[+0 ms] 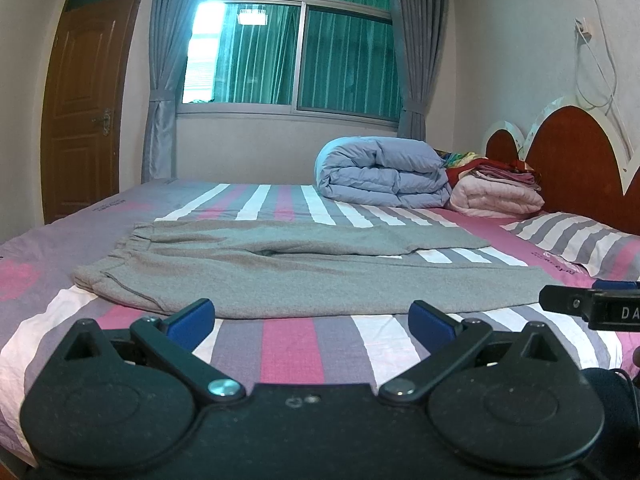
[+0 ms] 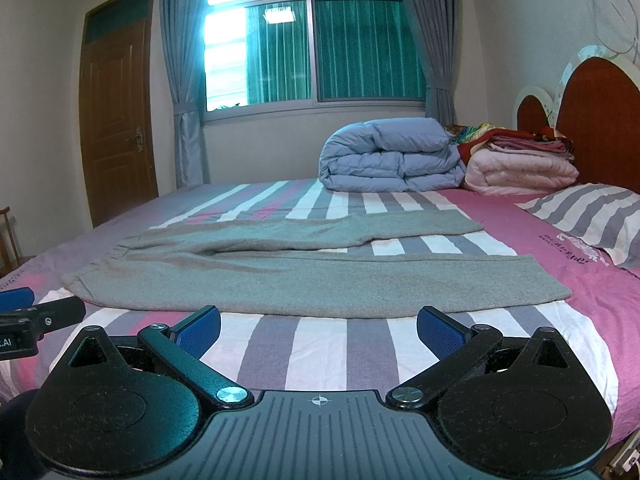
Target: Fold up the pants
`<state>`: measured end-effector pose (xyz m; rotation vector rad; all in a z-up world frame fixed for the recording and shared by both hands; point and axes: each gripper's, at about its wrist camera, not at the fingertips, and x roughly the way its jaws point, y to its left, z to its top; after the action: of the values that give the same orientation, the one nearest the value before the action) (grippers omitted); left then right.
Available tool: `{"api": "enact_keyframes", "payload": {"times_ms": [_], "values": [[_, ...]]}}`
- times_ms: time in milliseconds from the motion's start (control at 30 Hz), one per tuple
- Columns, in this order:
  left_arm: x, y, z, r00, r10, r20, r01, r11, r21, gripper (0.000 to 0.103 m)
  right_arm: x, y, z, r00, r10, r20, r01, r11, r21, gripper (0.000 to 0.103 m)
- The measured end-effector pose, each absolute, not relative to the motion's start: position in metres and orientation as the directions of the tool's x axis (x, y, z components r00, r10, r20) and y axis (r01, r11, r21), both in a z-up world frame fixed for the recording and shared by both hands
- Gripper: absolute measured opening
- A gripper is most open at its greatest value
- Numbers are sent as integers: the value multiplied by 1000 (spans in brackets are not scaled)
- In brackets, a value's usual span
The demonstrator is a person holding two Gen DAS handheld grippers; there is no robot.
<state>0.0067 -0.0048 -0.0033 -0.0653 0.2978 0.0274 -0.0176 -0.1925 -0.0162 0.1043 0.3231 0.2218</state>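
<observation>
Grey sweatpants [image 1: 280,276] [image 2: 248,280] lie flat on the striped bed, waistband to the left, both legs stretching right and splayed apart. My left gripper [image 1: 310,318] stands open just short of the pants' near edge, nothing between its blue pads. My right gripper [image 2: 318,326] is open too, hovering before the near leg's edge. The right gripper's finger shows at the right edge of the left wrist view [image 1: 592,304]. A finger of the left gripper shows at the left edge of the right wrist view [image 2: 36,312].
The bed sheet [image 1: 288,344] is striped pink, grey and white. A rolled blue duvet [image 1: 384,172], a pink folded blanket [image 1: 496,198] and a striped pillow [image 1: 576,240] sit at the back right by the red headboard [image 1: 576,160]. A window and door lie beyond.
</observation>
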Motion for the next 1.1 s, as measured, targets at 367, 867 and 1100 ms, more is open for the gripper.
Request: {"api": "enact_keyframes", "payload": {"times_ms": [367, 867, 1100], "values": [[7, -3, -3, 956, 19, -294, -38, 998, -59, 97, -17, -192, -15, 924, 232, -304, -199, 970, 137, 103], [8, 21, 0, 945, -11, -328, -43, 987, -156, 97, -4, -203, -22, 889, 278, -363, -218, 955, 199, 103], [24, 51, 2, 938, -4, -346, -65, 980, -187, 97, 10, -217, -10, 891, 308, -333, -248, 946, 210, 103]]}}
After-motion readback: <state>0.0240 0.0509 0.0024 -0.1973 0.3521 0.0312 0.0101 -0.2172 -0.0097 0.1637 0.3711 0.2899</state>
